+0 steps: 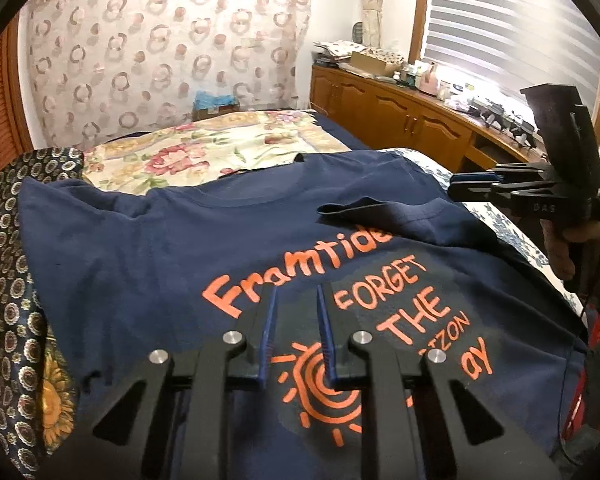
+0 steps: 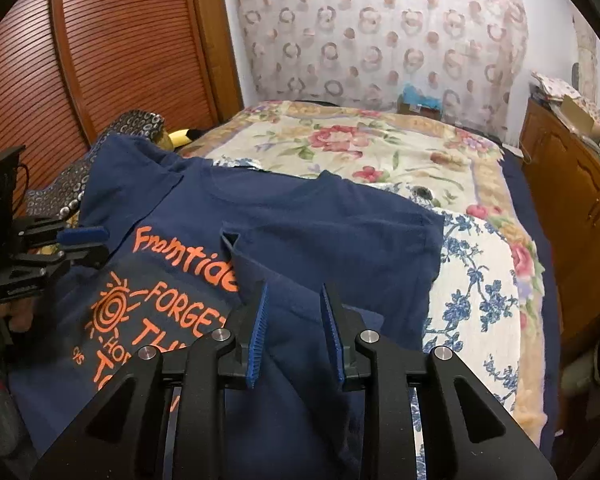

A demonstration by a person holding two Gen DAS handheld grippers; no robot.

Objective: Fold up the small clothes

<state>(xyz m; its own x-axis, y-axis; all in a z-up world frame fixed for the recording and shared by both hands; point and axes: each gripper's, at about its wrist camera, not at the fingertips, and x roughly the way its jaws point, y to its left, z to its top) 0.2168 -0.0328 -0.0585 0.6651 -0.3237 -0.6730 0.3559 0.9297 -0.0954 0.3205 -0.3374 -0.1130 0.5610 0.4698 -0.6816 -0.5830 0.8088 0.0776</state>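
On the bed, over a flowered blanket [image 2: 380,148], lies the navy T-shirt [image 1: 180,240], print up, probably spread flat for folding. Its one sleeve [image 2: 284,292] is already turned inward over the orange print. Both the left gripper [image 1: 296,332] and the right gripper [image 2: 294,332] hang above it with jaws apart, holding nothing, perhaps choosing the next edge.

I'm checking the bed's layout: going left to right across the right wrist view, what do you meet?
Wooden louvered door → left gripper → navy T-shirt → blue-flowered cloth → wooden cabinet.
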